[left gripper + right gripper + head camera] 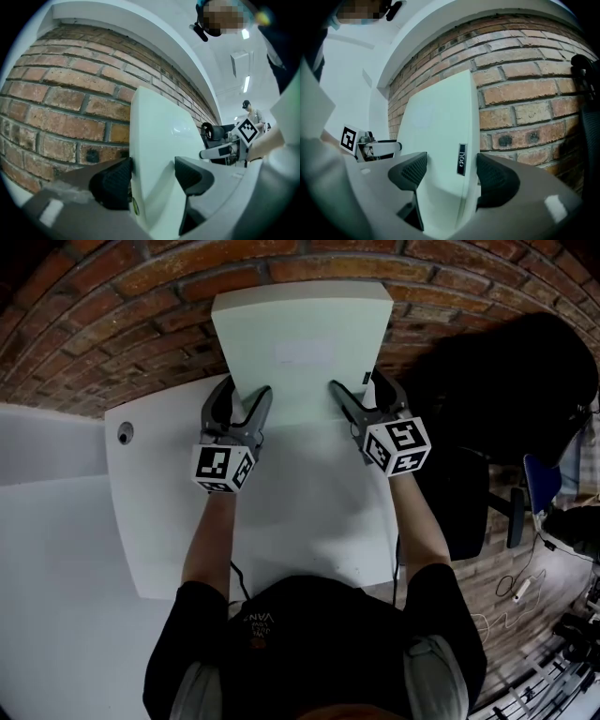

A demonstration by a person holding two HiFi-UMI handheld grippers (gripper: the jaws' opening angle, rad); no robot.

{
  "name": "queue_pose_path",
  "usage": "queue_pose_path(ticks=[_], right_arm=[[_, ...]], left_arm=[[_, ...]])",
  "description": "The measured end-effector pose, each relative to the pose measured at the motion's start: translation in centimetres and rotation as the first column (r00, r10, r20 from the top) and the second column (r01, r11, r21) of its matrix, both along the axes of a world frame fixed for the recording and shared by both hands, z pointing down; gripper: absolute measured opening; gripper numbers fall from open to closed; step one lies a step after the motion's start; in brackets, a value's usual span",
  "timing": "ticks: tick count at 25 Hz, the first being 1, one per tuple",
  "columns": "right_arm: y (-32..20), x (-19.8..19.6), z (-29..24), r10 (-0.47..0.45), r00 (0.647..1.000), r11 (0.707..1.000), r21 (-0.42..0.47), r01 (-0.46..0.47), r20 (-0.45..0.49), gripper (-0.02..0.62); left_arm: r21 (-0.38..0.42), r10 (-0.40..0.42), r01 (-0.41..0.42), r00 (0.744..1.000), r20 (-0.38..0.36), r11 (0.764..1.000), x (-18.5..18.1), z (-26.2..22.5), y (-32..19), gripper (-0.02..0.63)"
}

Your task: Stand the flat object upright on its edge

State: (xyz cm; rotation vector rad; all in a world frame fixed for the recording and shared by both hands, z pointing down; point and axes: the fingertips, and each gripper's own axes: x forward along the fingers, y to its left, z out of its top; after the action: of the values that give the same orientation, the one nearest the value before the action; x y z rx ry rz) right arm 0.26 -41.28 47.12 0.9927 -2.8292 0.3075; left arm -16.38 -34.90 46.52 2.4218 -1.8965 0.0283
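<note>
By the brick wall (112,334): white slab (300,343) stands on its lower edge on the white table (309,512).
Forearms (211,540): both stretched forward side by side, grippers pointing about level (marker cubes (223,468) face upward).
Left gripper (246,392): jaws wide, clamped across the slab's left edge.
Right gripper (354,385): jaws wide, clamped across its right edge, at a small dark label (461,159).

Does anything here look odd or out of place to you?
Only the flat white box: it is up on its edge by the brick wall instead of lying flat, pinched at each side by the left tongs and right tongs. Nothing looks spilled or broken.
</note>
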Motion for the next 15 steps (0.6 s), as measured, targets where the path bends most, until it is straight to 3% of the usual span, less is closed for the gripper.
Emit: queue_pose_path(ticks=[15], right_arm=[[-2.3,-1.7,0.3,-0.003,0.998,0.996,0.089,0.008,-0.056,0.325]], left_arm=[[0.024,-0.032,0.031,0.998,0.053,0.999,-1.4,0.2,-2.1,0.291]])
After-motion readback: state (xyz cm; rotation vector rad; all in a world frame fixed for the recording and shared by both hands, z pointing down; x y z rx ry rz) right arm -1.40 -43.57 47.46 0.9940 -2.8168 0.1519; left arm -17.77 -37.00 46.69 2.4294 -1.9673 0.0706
